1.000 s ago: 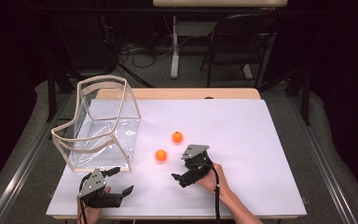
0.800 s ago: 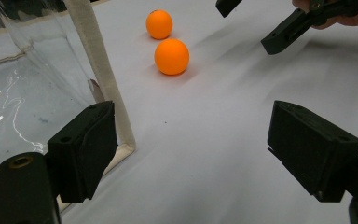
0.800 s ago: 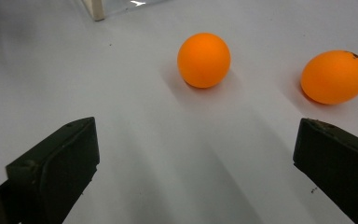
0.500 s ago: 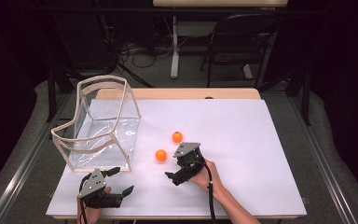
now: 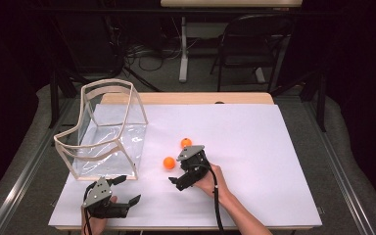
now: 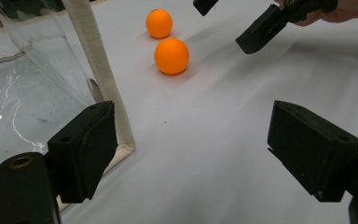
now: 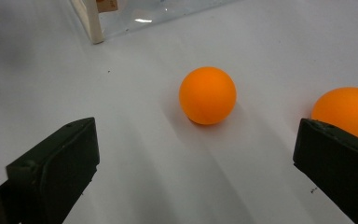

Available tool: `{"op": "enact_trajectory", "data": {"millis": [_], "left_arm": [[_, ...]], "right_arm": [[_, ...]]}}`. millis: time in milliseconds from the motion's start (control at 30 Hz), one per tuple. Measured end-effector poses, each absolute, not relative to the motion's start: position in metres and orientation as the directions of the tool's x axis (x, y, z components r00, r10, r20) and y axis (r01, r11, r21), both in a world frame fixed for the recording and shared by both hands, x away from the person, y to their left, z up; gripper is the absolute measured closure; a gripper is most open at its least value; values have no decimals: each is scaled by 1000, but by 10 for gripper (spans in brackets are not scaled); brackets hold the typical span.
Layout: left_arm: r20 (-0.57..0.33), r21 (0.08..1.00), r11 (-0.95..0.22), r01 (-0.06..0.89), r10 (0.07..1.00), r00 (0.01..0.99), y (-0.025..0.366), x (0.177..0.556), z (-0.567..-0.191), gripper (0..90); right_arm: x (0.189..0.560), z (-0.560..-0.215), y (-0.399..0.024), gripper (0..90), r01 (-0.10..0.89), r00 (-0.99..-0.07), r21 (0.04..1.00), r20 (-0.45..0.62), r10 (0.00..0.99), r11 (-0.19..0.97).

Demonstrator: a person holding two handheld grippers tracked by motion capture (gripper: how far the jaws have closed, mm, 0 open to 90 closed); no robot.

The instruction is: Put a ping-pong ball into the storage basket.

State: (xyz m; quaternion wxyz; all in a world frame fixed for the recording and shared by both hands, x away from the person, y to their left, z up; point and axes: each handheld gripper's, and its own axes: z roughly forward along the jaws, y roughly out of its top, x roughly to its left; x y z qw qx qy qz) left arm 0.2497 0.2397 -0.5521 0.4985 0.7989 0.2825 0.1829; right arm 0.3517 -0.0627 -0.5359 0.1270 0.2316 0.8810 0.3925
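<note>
Right claw point(image 5: 180, 171) (jaws wide) near ball point(image 5: 169, 163)

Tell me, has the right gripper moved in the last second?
Yes. The right gripper has slid left across the table, closing on the nearer orange ball, which lies where it did.

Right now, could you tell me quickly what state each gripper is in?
Left gripper: open, holding nothing.
Right gripper: open, holding nothing, nearer orange ball ahead of its jaws.

The right tool's own jaw partly hides the farther orange ball point(image 7: 347, 109).
</note>
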Motion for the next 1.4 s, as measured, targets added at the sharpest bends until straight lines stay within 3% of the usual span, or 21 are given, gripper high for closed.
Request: {"op": "enact_trajectory", "data": {"millis": [800, 1400], "left_arm": [[10, 900, -344, 267, 630, 776, 240, 250, -551, 160], [7, 899, -344, 270, 629, 778, 240, 251, -552, 160]], "right_arm": [[366, -536, -40, 5, 311, -863, 729, -52, 503, 610], [374, -541, -29, 328, 336, -848, 688, -77, 525, 644]]}}
